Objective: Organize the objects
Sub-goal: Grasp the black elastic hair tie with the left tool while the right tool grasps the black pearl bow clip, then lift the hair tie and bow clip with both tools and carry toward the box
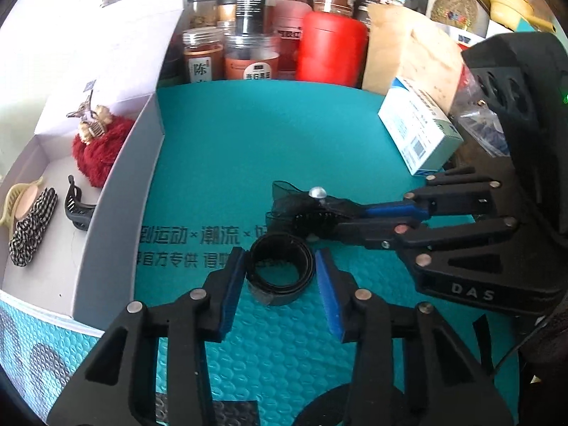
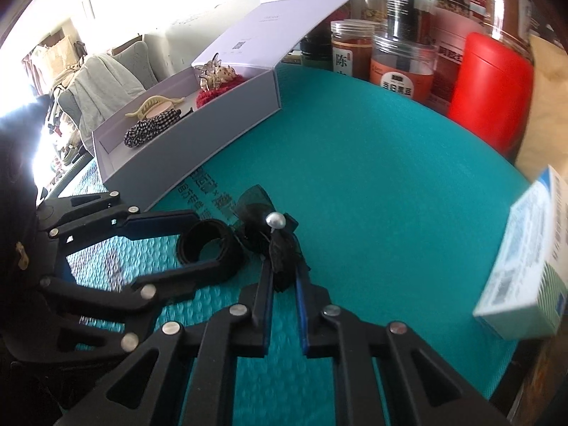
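Scene: two hand-held claws work over a teal mat (image 1: 248,135) on the desk, with an open white box (image 2: 198,142) at the mat's edge.
Right claw (image 2: 284,269): clamped together on a black mesh hair bow (image 2: 280,248) topped with a pearl bead (image 2: 275,220); the bow's gauze spills out ahead of the tips.
Left claw (image 1: 280,266): its pads stand apart on either side of a coiled black band (image 1: 280,266) lying on the mat; the left pad looks to touch the coil and the right one stands just clear, so this reads as not yet gripped.
Box contents: a red plush scrunchie (image 1: 97,149), a checked scrunchie (image 1: 32,227), a cream hair clip (image 1: 17,202) and a black hair clip (image 1: 76,209) already lie inside.
Step in hand: judged as picking up the last two hair pieces for the box.
Doing it well: close the left pads squarely across the coil's outer wall, gently, since a soft ring may flatten or spring sideways.
Carrying: lift the bow clear of the coil first; the two sit just beside each other and the gauze could snag.
Placing: bring each over the box wall and release into a bare part of the floor.
Risk: the claws work close together and could knock one another.
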